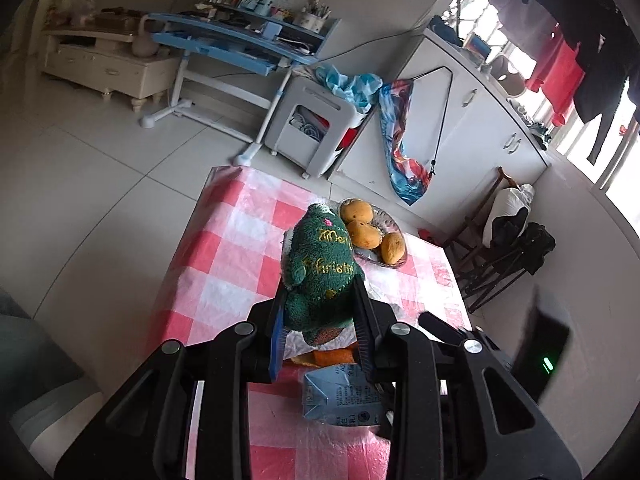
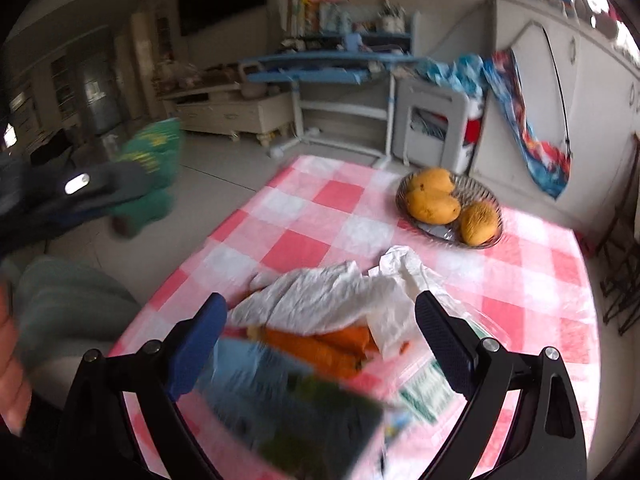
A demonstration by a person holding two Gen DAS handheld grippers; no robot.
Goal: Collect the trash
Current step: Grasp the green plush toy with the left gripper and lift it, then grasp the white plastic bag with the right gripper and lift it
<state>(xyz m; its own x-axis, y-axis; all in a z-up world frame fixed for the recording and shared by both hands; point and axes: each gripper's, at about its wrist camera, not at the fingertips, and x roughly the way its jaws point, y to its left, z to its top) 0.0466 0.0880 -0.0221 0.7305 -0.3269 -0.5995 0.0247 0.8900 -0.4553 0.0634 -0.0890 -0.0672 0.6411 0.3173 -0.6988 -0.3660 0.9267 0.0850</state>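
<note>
Left claw (image 1: 320, 300) is clamped on a green plush toy (image 1: 322, 268), held above the checked desk (image 1: 224, 248). Right claw (image 2: 320, 320) stands wide, nothing gripped, over the trash: crumpled white paper (image 2: 332, 296), orange peel (image 2: 320, 346) and a blurred blue carton (image 2: 280, 400). A basket (image 2: 486, 200) of mangoes (image 2: 432, 206) sits farther back.
</note>
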